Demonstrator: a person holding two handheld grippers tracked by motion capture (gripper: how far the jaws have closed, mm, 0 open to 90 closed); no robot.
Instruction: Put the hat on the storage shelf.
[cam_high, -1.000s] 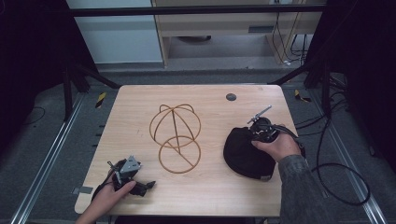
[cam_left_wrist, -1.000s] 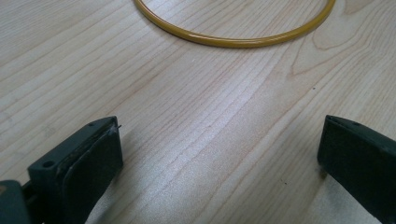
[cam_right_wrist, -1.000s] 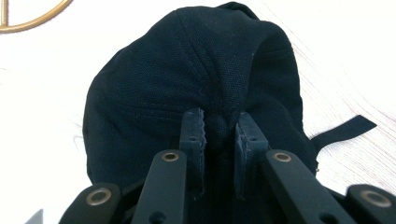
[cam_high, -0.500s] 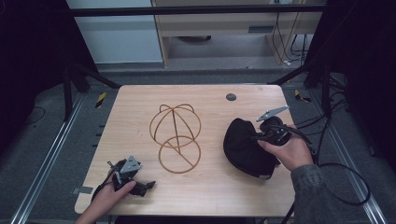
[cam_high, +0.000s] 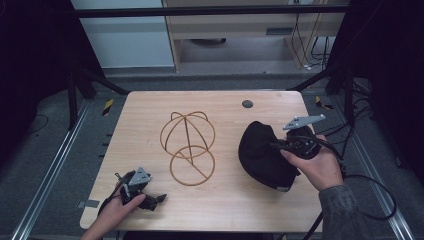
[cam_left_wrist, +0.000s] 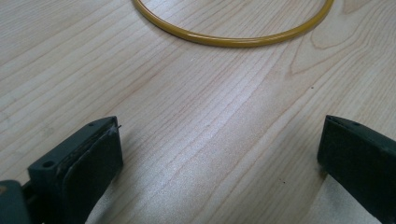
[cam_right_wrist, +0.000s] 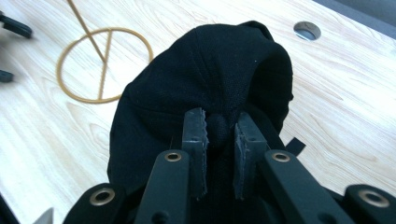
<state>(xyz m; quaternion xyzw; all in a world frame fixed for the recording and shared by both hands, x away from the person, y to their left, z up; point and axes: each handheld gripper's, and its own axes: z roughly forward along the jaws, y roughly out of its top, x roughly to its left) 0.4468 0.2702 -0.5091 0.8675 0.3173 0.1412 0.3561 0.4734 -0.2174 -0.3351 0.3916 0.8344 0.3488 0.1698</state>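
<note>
Black fabric cap pinched and lifted toward the wire stand

Nearest, the left gripper (cam_high: 142, 192) rests at the front edge of the pale wooden tabletop (cam_high: 225, 210), its fingers (cam_left_wrist: 88, 158) spread wide with nothing between them. At the right, the right gripper (cam_right_wrist: 219, 135) has its fingers clamped tight on a fold of the black fabric cap (cam_high: 262, 152), which hangs partly raised above the tabletop. Farther in stands the gold wire dome-shaped hat stand (cam_high: 188, 145). I judge the grip should stay firm while the cap's opening is turned downward and centred over the dome.
</note>
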